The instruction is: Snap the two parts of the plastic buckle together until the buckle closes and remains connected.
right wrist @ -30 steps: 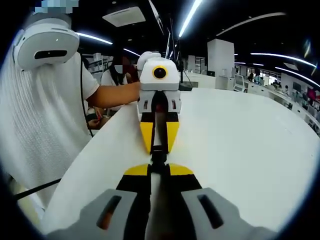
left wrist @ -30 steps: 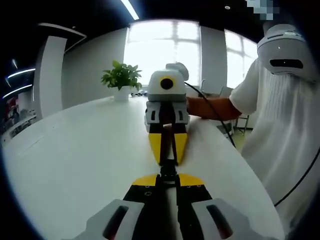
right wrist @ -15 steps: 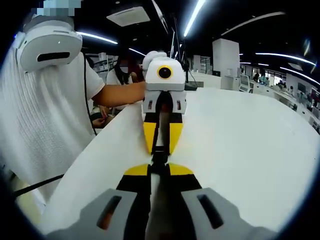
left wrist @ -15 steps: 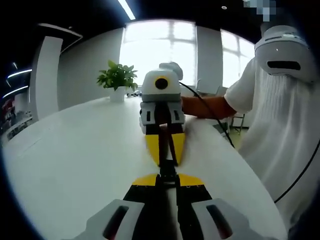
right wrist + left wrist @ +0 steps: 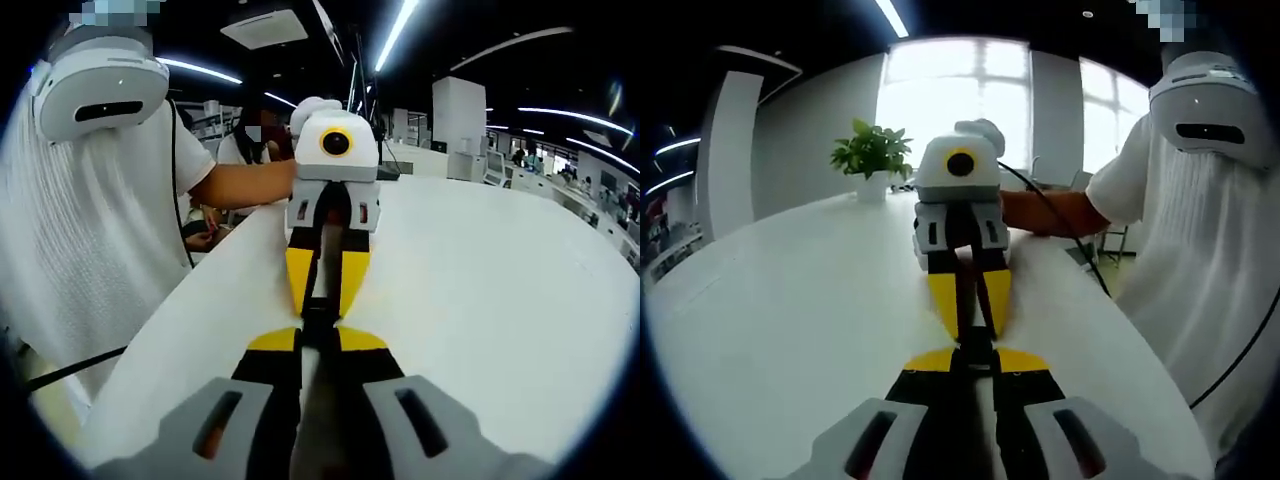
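My left gripper [image 5: 974, 345] is pinching w/ fingers [image 5: 930, 360] nearly together on a dark piece, prob. one half of the buckle [image 5: 976, 338], which is sitting right at the tips in the left gripper view. Same story on the other side: my right gripper [image 5: 317, 322] is clamping its fingers [image 5: 270, 341] tight on the buckle [image 5: 316, 315] from the opposite end, in the right gripper view. The two grippers are meeting nose to nose, yellow tips almost touching, w/ the dark part bridging the small gap btwn them. I'm judging the halves are being pushed together now, maybe already seated, but the part is too small and dark to tell if the latch has caught. So: grasp done, alignment done, snap either happening or just finished; what's left is confirming it's holding, then letting go. All this is hovering just over the white table [image 5: 790, 320], w/ a potted plant [image 5: 872, 158] sitting far off near the window. A person in a white shirt [image 5: 90, 230] is standing at the table edge.
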Demonstrator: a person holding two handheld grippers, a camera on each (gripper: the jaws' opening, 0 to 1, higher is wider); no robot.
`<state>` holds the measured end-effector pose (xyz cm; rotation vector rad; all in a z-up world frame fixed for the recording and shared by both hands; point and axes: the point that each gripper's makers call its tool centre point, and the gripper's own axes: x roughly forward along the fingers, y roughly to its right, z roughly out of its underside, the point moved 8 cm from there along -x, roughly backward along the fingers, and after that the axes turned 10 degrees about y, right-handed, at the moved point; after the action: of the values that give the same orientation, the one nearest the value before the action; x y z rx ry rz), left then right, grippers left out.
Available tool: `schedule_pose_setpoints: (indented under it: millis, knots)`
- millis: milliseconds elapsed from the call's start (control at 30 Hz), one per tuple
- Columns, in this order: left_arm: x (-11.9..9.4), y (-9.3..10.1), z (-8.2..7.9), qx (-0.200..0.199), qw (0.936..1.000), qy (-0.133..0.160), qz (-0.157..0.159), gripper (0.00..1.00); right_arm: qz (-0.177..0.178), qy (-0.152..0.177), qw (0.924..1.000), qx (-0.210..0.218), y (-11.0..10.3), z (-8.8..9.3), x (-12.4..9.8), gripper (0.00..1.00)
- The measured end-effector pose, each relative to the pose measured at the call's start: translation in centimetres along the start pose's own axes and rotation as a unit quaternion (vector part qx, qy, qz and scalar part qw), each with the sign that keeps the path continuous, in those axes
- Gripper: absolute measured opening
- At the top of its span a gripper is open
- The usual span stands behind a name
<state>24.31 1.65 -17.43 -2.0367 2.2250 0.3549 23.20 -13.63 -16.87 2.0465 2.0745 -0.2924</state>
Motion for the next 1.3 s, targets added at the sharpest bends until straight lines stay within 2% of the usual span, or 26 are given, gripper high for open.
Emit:
schedule_pose_setpoints:
  millis: [133, 300, 333, 500, 733, 1033, 1300]
  knots:
    - [-0.1, 0.5, 0.0, 0.013, 0.9998, -0.004, -0.012, 0.11, 0.020, -0.004, 0.9998, -0.004, -0.3, -0.1, 0.0, 0.12]
    - [0.2, 1.6, 0.0, 0.010, 0.9998, -0.001, -0.015, 0.11, 0.030, -0.007, 0.9995, -0.007, -0.4, -0.4, 0.0, 0.12]
    - [0.0, 1.1, 0.0, 0.005, 0.9999, 0.000, -0.016, 0.11, 0.032, -0.007, 0.9994, -0.007, -0.5, -0.4, 0.0, 0.12]
    - [0.0, 1.6, 0.0, 0.003, 0.9997, -0.002, -0.024, 0.11, 0.044, -0.010, 0.9990, -0.005, -0.5, -0.5, 0.0, 0.12]
    - [-0.4, 1.2, 0.0, 0.001, 0.9991, -0.002, -0.042, 0.11, 0.064, -0.016, 0.9978, 0.004, -0.6, -0.6, 0.1, 0.12]
    - [-0.5, 1.1, 0.0, 0.000, 0.9986, -0.009, -0.052, 0.12, 0.061, -0.012, 0.9981, -0.003, -0.4, -0.6, 0.1, 0.12]
    - [-0.5, 1.2, 0.0, -0.002, 0.9984, -0.001, -0.056, 0.12, 0.061, -0.010, 0.9981, -0.001, -0.1, -0.5, 0.0, 0.12]
